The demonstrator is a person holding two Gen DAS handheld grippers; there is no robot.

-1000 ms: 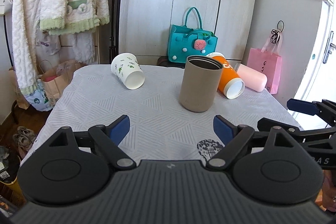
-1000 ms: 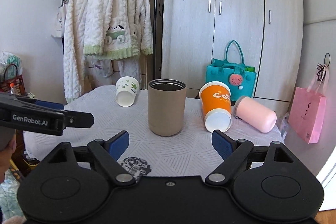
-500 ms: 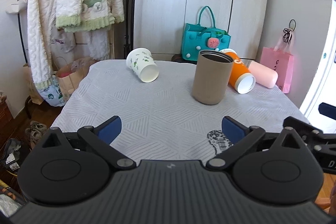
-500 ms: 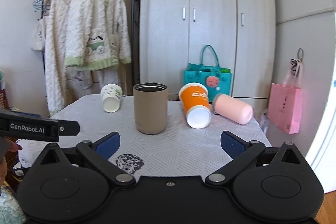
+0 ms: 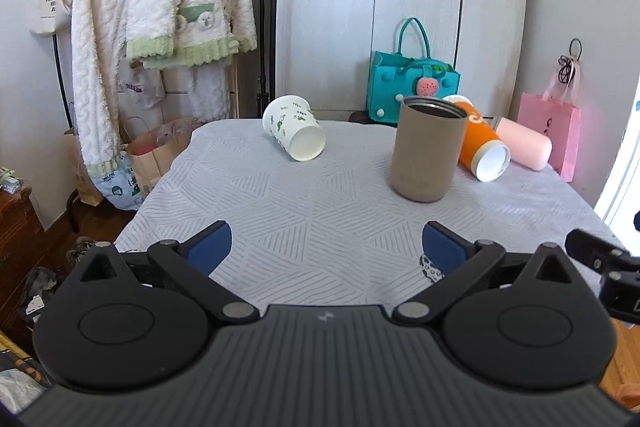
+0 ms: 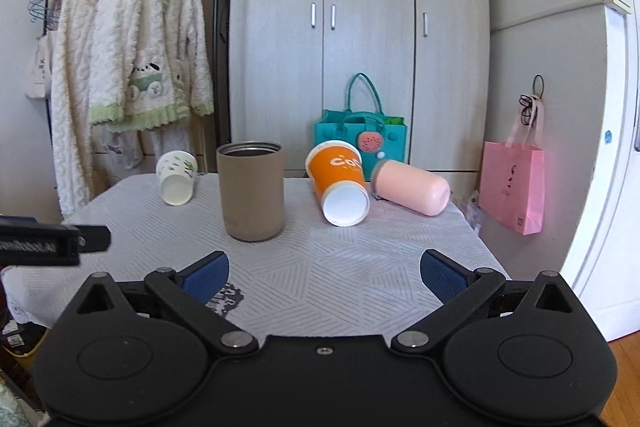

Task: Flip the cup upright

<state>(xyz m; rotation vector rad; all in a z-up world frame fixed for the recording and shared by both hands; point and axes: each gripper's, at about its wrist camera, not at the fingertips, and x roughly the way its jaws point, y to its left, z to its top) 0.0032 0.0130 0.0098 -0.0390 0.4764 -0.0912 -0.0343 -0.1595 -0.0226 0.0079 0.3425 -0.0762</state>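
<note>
Here we hold both grippers back at the near edge of the table (image 5: 280,219), the tan cup (image 5: 428,149) standing upright ahead of us as our landmark. The left gripper (image 5: 325,247) has its jaws spread wide and grips nothing; the right gripper (image 6: 325,273) is likewise spread and empty.

Three cups lie tipped on their sides. The white cup (image 5: 294,133) rests well to the left of the tan cup, its open mouth facing us. The orange cup (image 6: 340,183) lies just right of the tan cup, mouth toward us too, and the pink cup (image 6: 410,187) lies beyond it, touching or nearly touching the orange one; we cannot tell which.

We judge that we are between flips, with no approach yet begun. The next move, as we read it, calls for one gripper to reach in, close across a tipped cup's wall and swing it onto its base without knocking the tan cup.

As for contents, the white and orange cups show bare white interiors. The tan cup's dark inside is hidden below its rim, and the pink cup's mouth is turned away from us.
</note>
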